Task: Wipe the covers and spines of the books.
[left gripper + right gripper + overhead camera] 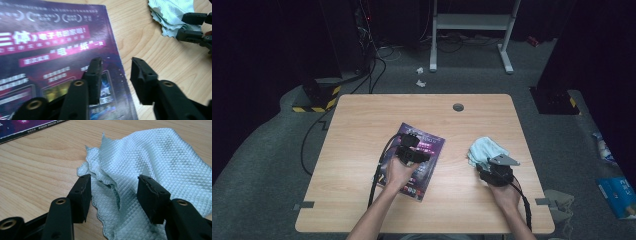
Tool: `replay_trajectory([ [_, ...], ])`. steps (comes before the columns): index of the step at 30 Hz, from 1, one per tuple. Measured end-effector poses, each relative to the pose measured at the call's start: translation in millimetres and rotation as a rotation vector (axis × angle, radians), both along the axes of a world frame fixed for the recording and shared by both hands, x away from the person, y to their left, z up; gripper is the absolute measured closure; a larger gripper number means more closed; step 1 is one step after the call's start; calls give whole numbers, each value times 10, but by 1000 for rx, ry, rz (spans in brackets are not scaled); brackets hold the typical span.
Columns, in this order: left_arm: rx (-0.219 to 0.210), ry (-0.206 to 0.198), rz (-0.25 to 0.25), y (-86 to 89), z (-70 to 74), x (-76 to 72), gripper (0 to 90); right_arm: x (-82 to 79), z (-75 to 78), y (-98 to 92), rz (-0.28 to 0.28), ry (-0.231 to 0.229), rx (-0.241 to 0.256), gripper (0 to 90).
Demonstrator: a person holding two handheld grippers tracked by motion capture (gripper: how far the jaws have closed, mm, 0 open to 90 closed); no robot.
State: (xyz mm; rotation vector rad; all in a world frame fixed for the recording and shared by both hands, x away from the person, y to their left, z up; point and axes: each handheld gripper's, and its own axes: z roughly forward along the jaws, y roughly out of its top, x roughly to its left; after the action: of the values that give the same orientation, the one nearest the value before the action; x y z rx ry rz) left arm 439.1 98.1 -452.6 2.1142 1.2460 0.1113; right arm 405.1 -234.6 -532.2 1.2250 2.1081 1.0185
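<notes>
Pale blue-green and waffle-textured, the cloth (150,162) lies crumpled on the wooden table (362,200), on the person's right side. It looks light, soft and limp, so it should sag and trail when lifted rather than keep its shape. The right gripper (112,195) is released, its jaws spread and straddling the cloth's rumpled near edge, where a raised fold stands up between them; that fold seems the best place to pinch, since it offers several layers and the weave should not slip. From above, the same gripper (489,167) sits at the cloth's (484,147) near side.

Farther across to the left lies a glossy purple magazine (50,45), flat on the table (150,45) and well apart from the cloth. It looks thin, flexible and slick, hard to pick up except at an edge. The left gripper (116,77) is also released, one jaw over the cover, the other over bare wood, bracketing the magazine's right edge. Seen from above, that gripper (414,150) rests over the magazine (432,142).
</notes>
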Motion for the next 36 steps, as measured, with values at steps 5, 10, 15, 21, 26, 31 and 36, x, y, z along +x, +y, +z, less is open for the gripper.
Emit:
replay_trajectory([
  [5, 5, -83, 30, 280, 45, -84, 503, 6, 7, 2, 1, 4, -5, 452],
  [10, 10, -114, 80, 558, 25, -173, 478, -6, 41, 22, -5, 29, -7, 459],
  [15, 9, -98, 147, 922, -98, -282, 473, -74, 144, 99, 25, 41, 15, 478],
  [21, 35, -78, 200, 1157, -234, -340, 469, -202, 215, 347, 133, 74, 30, 491],
  [26, 47, -61, 222, 1258, -316, -335, 472, -277, 214, 686, 247, 126, 46, 488],
  [31, 55, -58, 229, 1283, -349, -305, 475, -279, 191, 998, 326, 151, 28, 495],
  [36, 71, -38, 221, 1267, -406, -264, 477, -263, 162, 1213, 370, 172, 33, 504],
])
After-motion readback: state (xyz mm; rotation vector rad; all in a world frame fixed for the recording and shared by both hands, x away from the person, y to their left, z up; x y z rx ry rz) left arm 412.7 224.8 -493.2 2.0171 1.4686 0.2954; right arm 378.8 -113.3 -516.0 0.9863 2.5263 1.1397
